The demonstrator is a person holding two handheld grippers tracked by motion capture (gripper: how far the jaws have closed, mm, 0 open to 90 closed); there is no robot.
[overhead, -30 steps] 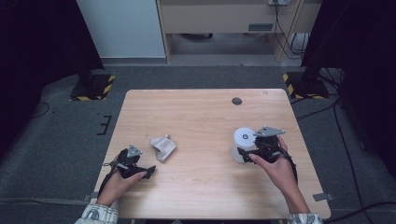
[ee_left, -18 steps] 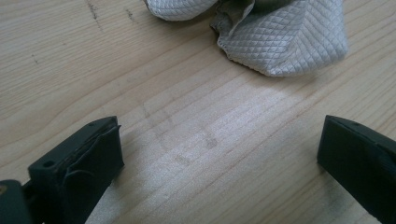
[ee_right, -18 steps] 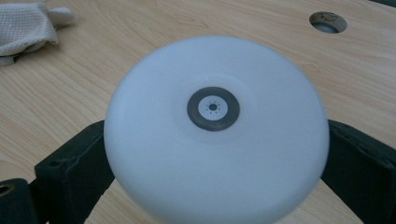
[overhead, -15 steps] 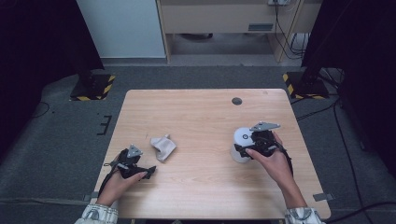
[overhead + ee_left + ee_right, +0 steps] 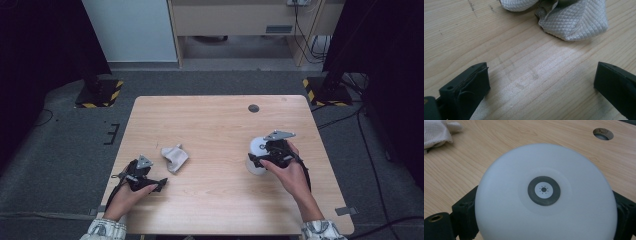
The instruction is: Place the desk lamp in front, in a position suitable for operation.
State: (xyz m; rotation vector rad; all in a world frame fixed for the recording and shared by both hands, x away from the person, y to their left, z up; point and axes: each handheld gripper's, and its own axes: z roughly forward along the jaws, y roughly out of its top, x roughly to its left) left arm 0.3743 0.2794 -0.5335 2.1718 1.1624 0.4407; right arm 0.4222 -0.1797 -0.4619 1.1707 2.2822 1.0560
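A white round puck with a domed top and a grey ring at its centre stands on the wooden table at the right. My right gripper reaches it from the right. One jaw lies against each side of it, and they have just been closing on it. A crumpled white quilted cloth lies left of centre. My left gripper rests low on the table just short of the cloth, open, with bare wood between its jaws.
A round cable hole sits in the table near the far edge. The cloth lies off to the puck's left. Dark stands with yellow-black bases flank the table on the grey floor.
My right gripper has shifted left onto the white puck, so its jaws now sit round it. The left hand and the cloth have stayed put.
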